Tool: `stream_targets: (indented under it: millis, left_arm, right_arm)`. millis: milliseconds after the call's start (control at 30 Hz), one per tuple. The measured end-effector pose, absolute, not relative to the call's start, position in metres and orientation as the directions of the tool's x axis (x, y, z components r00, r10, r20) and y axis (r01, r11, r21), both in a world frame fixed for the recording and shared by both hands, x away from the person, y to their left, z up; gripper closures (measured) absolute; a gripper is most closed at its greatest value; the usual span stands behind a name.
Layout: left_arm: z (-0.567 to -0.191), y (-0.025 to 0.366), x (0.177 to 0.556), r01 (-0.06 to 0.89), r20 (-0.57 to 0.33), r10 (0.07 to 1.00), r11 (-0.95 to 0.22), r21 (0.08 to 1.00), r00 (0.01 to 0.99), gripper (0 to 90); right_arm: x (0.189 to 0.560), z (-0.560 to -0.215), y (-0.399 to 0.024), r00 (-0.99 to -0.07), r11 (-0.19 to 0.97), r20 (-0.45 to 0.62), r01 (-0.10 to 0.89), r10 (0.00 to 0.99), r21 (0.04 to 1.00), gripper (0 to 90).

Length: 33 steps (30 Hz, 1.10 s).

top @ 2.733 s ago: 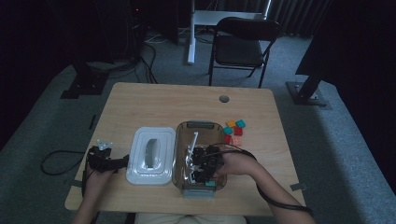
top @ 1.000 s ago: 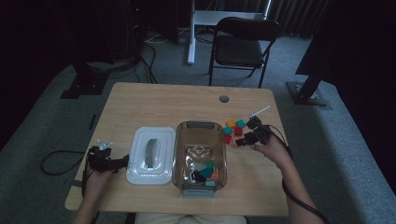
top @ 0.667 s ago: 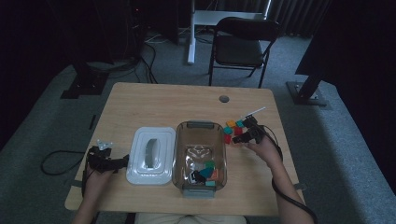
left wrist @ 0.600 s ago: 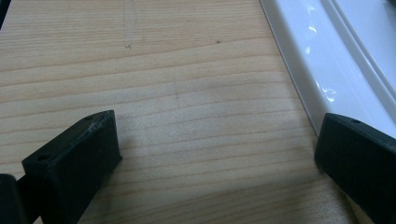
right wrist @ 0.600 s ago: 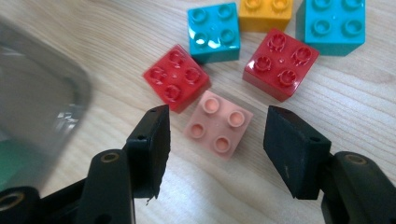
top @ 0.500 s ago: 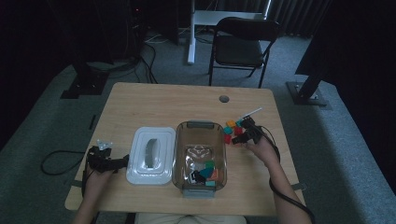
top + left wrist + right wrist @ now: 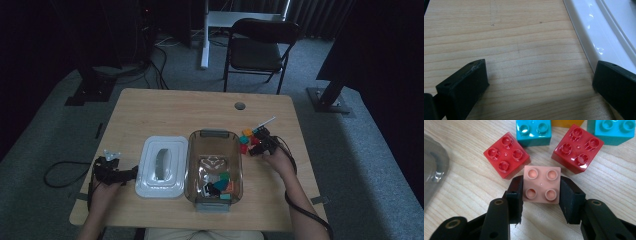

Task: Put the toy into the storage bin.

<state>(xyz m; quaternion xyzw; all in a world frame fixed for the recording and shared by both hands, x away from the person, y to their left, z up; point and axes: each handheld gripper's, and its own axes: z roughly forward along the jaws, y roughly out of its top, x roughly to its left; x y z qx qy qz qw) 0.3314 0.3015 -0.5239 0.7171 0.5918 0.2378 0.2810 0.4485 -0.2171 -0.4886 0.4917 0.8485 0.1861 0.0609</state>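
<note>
A pink four-stud brick (image 7: pixel 541 183) sits on the wood among a small cluster of bricks right of the clear bin (image 7: pixel 214 133). My right gripper (image 7: pixel 541 189) has just been closing and now has its pads pressed on the pink brick's two sides; the high view places this gripper (image 7: pixel 260 144) at the cluster. Two red bricks (image 7: pixel 506 155) (image 7: pixel 577 147) lie just beyond the pink one, with teal bricks (image 7: pixel 534 131) behind them. My left gripper (image 7: pixel 541 82) rests open on bare wood beside the white lid (image 7: pixel 599 32), nothing between its jaws.
The clear bin holds several coloured bricks (image 7: pixel 222 182) at its near end. The white lid (image 7: pixel 161 167) lies flat just left of it. An orange brick (image 7: pixel 566 122) lies at the far edge of the cluster. A folding chair (image 7: pixel 257 50) stands beyond the table.
My right hand left the bin, moved right to the brick cluster, sank toward the table and closed on the pink brick. The left hand stayed put.
</note>
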Motion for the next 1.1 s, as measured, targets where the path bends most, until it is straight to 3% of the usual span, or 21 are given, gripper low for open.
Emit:
stream_targets:
  millis: [400,1100]
  left_arm:
    - [-0.524,0.301,0.331,0.715,0.009,0.982,-0.142,0.684,0.187,0.5]
    - [-0.524,0.301,0.331,0.714,0.008,0.983,-0.14,0.686,0.185,0.5]
  right_arm:
    - [0.433,-0.472,-0.222,-0.578,0.515,0.071,0.771,0.813,0.374,58.6]
    - [0.368,-0.401,-0.212,-0.737,0.656,-0.005,0.598,0.676,0.461,58.6]
